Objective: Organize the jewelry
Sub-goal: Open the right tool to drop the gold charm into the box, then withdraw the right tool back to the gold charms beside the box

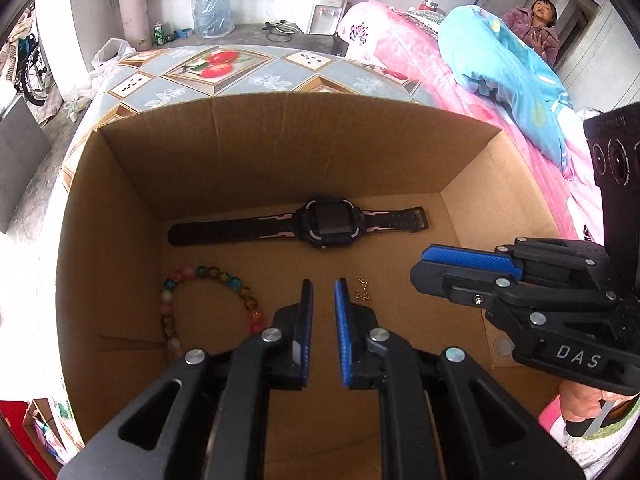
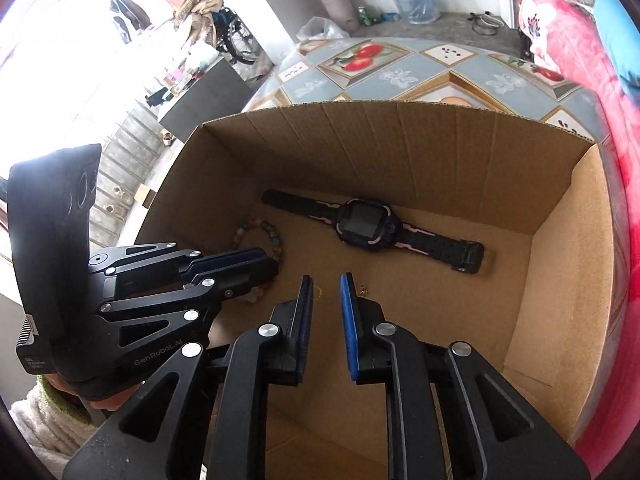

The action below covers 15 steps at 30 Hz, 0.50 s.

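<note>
An open cardboard box (image 1: 280,148) (image 2: 568,240) holds a black and pink watch (image 1: 320,222) (image 2: 368,226) lying flat near its far wall. A multicoloured bead bracelet (image 1: 208,276) (image 2: 276,240) lies at the box's left. A thin gold chain (image 1: 363,290) (image 2: 362,289) lies on the box floor by the fingertips. My left gripper (image 1: 323,286) is open and empty above the box floor; it also shows in the right wrist view (image 2: 260,266). My right gripper (image 2: 326,280) is open and empty; it also shows in the left wrist view (image 1: 432,268).
The box stands on a table with a fruit-patterned cloth (image 1: 216,66) (image 2: 400,68). A bed with pink and blue bedding (image 1: 500,68) runs along the right. A person (image 1: 540,24) sits at the far right. Water bottles (image 1: 212,10) stand on the floor behind.
</note>
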### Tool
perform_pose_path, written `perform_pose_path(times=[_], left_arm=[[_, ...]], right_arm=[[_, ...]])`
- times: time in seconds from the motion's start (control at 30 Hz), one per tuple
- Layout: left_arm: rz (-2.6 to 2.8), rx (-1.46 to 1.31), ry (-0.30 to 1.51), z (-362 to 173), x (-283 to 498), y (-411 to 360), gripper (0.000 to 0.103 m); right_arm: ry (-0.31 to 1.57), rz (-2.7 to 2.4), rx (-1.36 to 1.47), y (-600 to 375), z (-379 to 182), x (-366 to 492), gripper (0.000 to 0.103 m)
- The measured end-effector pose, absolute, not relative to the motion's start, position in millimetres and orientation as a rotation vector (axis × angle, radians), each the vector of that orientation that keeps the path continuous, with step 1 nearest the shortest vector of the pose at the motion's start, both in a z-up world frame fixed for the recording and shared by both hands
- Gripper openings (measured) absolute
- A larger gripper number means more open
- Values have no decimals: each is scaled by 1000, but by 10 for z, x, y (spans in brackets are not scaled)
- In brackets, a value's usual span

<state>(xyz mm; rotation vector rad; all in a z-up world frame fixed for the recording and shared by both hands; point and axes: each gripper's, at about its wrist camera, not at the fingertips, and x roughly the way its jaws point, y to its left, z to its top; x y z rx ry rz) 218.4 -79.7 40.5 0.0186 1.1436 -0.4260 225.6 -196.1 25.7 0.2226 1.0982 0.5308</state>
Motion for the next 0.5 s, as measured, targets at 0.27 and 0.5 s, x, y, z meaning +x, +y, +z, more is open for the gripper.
perform_pose_path(times=[0.27,0.5], left_arm=[[-424,3,1094,478,2129,-751,11],[-457,6,985,668,1822,-638,11]], right_arm=[[1050,540,241,-2021,307,2193,16],[904,593,300,-2190,546,1880,16]])
